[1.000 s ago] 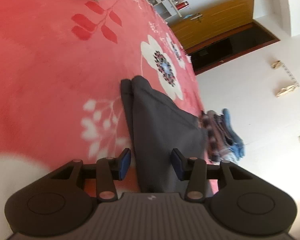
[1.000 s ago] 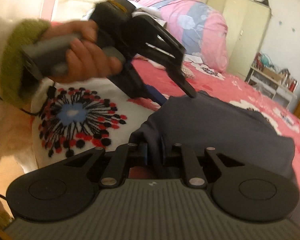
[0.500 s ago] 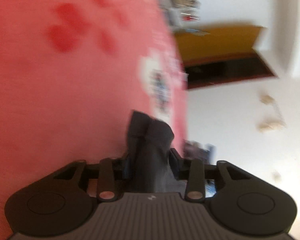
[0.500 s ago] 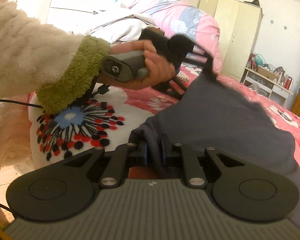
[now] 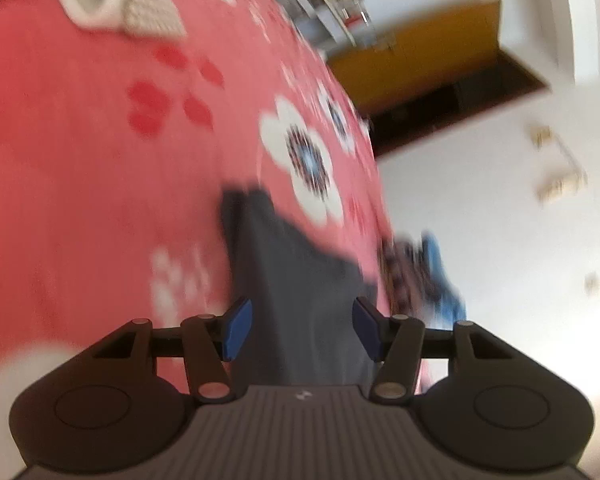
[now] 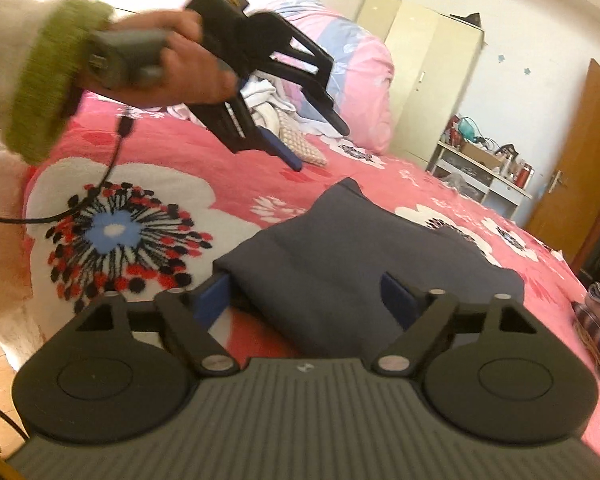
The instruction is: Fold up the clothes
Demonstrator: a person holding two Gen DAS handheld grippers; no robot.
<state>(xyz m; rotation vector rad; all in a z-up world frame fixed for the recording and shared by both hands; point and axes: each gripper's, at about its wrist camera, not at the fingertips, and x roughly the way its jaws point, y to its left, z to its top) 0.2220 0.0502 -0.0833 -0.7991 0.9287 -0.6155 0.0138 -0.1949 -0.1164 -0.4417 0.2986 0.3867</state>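
I see the dark grey garment [image 6: 364, 256] lying folded into a thick, smooth, layered pad on the red floral bedspread [image 6: 204, 160]. My right claw [image 6: 306, 300] gapes wide at its near edge, gripping nothing. My left claw [image 6: 320, 144] hangs above the bed, spread apart and empty.

Left wrist view tilted, close above red blanket [image 5: 80, 168], right wrist view low, both sharing dark garment [image 6: 352, 248]
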